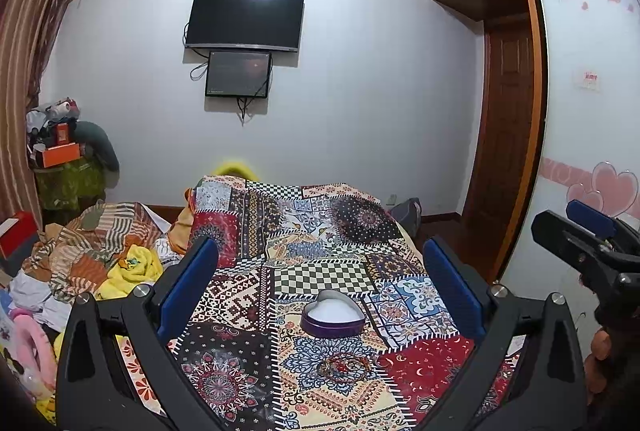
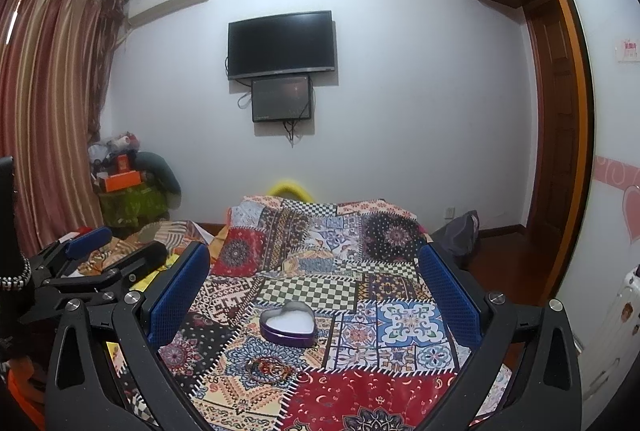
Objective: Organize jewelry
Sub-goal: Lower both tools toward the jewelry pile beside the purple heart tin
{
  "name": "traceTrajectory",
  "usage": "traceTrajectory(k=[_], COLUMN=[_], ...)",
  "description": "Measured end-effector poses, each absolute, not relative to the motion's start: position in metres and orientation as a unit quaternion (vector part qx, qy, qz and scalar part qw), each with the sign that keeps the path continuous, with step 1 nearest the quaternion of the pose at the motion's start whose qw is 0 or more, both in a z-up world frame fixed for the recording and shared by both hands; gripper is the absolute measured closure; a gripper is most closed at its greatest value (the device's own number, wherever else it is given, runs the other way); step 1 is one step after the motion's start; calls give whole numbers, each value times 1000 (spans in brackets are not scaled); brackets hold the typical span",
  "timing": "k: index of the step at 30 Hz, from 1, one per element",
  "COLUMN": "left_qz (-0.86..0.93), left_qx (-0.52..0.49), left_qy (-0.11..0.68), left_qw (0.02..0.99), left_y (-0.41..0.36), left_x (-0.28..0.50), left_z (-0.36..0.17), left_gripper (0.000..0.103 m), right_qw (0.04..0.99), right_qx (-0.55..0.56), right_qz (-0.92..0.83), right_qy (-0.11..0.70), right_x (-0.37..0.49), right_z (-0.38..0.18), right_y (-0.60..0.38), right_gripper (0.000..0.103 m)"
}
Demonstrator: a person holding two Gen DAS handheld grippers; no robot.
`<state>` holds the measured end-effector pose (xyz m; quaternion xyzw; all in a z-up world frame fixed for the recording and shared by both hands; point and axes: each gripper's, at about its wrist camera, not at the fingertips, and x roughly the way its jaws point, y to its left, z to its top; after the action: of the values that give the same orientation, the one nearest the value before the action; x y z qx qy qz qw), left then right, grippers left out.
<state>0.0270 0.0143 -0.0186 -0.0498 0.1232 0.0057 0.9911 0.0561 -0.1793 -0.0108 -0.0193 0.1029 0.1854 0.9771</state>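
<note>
A purple heart-shaped tin (image 1: 333, 315) with a white lining stands open on the patchwork cloth (image 1: 316, 231). A small heap of bracelets and rings (image 1: 343, 365) lies just in front of it. My left gripper (image 1: 320, 283) is open above the cloth, its blue pads wide apart, with the tin and jewelry between and below them. In the right wrist view the tin (image 2: 287, 323) and the jewelry (image 2: 269, 367) lie ahead of my open right gripper (image 2: 314, 291). Each gripper shows in the other's view: the right one (image 1: 592, 231) at the right edge, the left one (image 2: 116, 251) at the left.
A heap of clothes and fabrics (image 1: 92, 259) lies left of the patchwork cloth. A cluttered stand (image 1: 64, 159) sits by the curtain. A television (image 1: 245, 19) and a smaller screen (image 1: 238, 73) hang on the far wall. A wardrobe (image 1: 584, 103) and a wooden door (image 1: 508, 151) are at the right.
</note>
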Motion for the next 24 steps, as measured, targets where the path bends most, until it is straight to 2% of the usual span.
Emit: traceTrajectory(k=[11,21,24], left_qz=[21,39,39], left_qx=[-66,-60,-57], left_qy=[193,301,330], left_qw=[979,951,941], left_y=[36,55,58], left_x=[74,114,119], left_z=[-56,-124,-142], left_gripper=[0,0,5], right_qw=[969,948,937], right_qx=[-29,-79,-94], right_qz=[168,151,158], right_qy=[177,270,297], right_x=[102,142,152], right_z=[-48,-96,-114], right_y=[-178,-173,-170], right_gripper=[0,0,0])
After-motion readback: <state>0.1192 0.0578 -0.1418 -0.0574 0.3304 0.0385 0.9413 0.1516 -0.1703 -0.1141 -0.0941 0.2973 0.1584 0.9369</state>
